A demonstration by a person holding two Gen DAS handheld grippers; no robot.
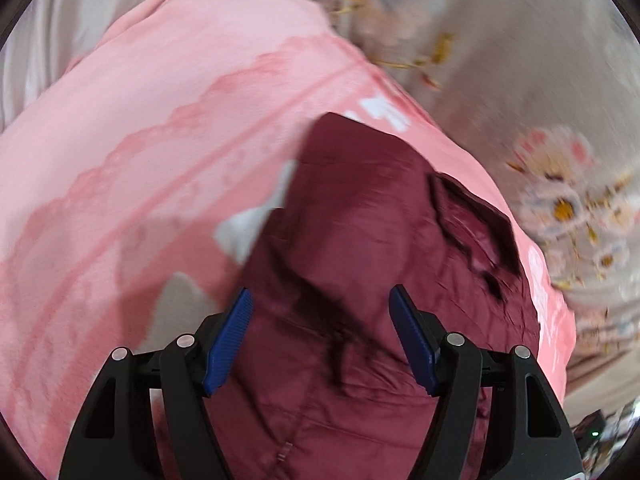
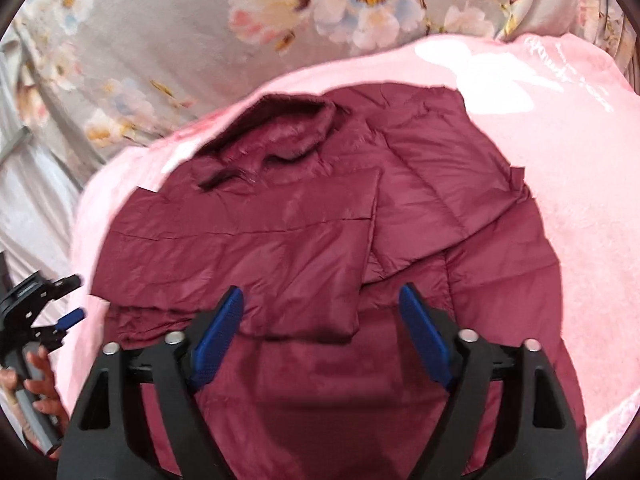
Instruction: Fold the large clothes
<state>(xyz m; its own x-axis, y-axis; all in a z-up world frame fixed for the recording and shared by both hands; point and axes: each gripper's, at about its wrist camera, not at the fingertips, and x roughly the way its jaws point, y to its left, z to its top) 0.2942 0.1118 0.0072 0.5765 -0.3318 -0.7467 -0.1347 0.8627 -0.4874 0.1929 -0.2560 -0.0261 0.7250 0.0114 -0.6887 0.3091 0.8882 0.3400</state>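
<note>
Maroon puffer jacket (image 2: 320,216) lies spread on a pink blanket (image 2: 580,220), which covers a grey floral bedsheet (image 2: 168,40), likely so the slick fabric has a soft, flat bed to fold on. One side panel is already turned in over the body, its collar (image 2: 280,124) at the far end. The right gripper (image 2: 322,340) hovers over the near hem, released and empty. The left gripper (image 1: 320,340) is likewise wide apart above the jacket, holding nothing, probably ready for the next fold
</note>
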